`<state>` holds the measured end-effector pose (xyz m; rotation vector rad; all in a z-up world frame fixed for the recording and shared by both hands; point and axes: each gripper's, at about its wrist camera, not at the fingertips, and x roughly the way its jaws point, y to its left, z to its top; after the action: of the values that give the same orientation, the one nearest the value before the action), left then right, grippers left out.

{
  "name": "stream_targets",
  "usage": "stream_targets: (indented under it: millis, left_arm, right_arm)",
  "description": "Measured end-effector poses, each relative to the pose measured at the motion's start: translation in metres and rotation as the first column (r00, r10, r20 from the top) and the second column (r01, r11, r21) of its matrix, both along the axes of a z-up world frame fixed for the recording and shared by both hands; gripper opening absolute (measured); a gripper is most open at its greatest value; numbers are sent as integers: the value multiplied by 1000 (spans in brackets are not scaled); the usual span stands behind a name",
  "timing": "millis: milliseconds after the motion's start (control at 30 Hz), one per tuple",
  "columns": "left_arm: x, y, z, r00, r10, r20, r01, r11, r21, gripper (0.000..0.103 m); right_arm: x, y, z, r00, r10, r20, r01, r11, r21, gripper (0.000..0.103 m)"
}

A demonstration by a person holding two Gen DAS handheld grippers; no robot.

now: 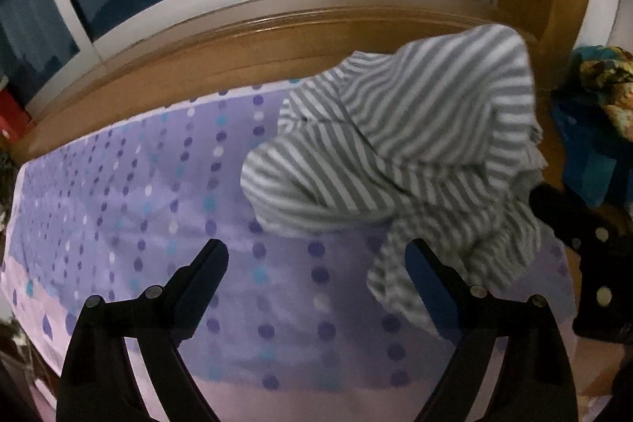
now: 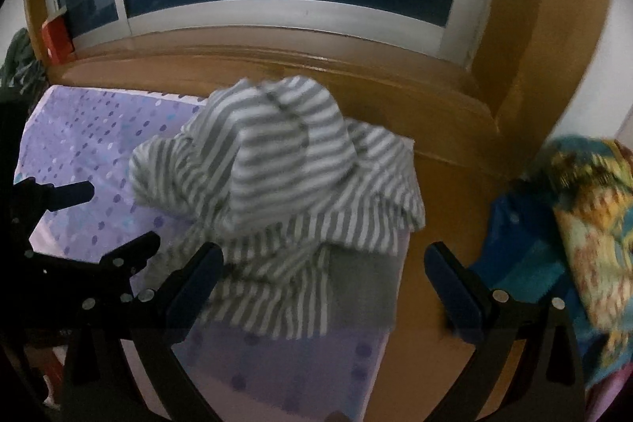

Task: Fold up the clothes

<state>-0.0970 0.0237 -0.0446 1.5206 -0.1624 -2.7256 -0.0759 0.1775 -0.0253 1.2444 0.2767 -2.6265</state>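
Note:
A grey-and-white striped garment (image 1: 399,153) lies in a crumpled, raised heap on the right part of a purple dotted sheet (image 1: 130,208). Its right side hangs over the sheet's edge (image 2: 395,184). My left gripper (image 1: 316,256) is open just in front of the heap, with its right finger against a trailing fold and nothing between the fingers. My right gripper (image 2: 324,260) is open too, low over the near striped folds (image 2: 277,295). From the right wrist, the left gripper (image 2: 112,218) shows at the left, beside the heap. The garment looks blurred.
A wooden ledge (image 2: 435,97) runs behind and to the right of the sheet, below a dark window with a white frame (image 2: 285,14). A colourful patterned cloth on something blue (image 2: 585,224) sits at the right. A red box (image 2: 57,34) stands at the far left.

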Motion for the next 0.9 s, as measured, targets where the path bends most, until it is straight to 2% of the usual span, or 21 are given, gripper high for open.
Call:
stream_targets:
  millis: [167, 267, 367, 433, 500, 533, 600, 633, 667, 700, 800, 900]
  left_arm:
    - [-22, -6, -9, 1000, 10, -21, -10, 1000, 6, 93]
    - [-32, -10, -18, 1000, 16, -13, -16, 1000, 22, 93]
    - [-37, -14, -26, 1000, 27, -15, -27, 999, 40, 93]
    - [-37, -14, -28, 999, 30, -28, -28, 998, 54, 93]
    - [-36, -16, -29, 999, 26, -36, -23, 997, 68, 91]
    - [-35, -18, -30, 999, 22, -34, -19, 996, 89, 84]
    - [-32, -19, -29, 1000, 10, -25, -7, 993, 120, 76]
    - [-29, -19, -27, 1000, 4, -24, -1, 992, 127, 71]
    - [-25, -20, -25, 1000, 1, -30, 3, 992, 126, 67]
    - [-21, -21, -22, 999, -4, -39, 9, 993, 120, 66]
    - [-4, -21, -8, 998, -15, -66, 21, 995, 94, 61]
    - [10, -33, 9, 995, -18, -96, 27, 995, 91, 61]
  right_arm:
    - [-25, -17, -6, 998, 55, -30, -55, 998, -4, 103]
    - [-44, -23, -22, 998, 62, 18, -61, 998, -32, 103]
    - [-61, -17, -45, 993, 47, 108, -32, 990, -137, 102]
    - [-64, -13, -52, 993, 30, 115, -10, 985, -171, 101]
    - [-62, -13, -53, 996, 23, 92, -6, 984, -178, 93]
    - [-60, -13, -52, 997, 20, 80, -5, 983, -181, 89]
    - [-56, -11, -48, 998, 11, 55, 0, 981, -195, 69]
    - [-54, -8, -44, 999, 10, 45, -1, 977, -213, 63]
    - [-51, -6, -40, 999, 11, 37, -2, 972, -236, 51]
    - [-48, -3, -36, 1000, 12, 29, -4, 966, -259, 44]
    - [-37, 1, -23, 1000, 13, 8, -10, 947, -321, 37]
    - [-20, -7, -8, 1000, 23, -11, -25, 929, -370, 36]
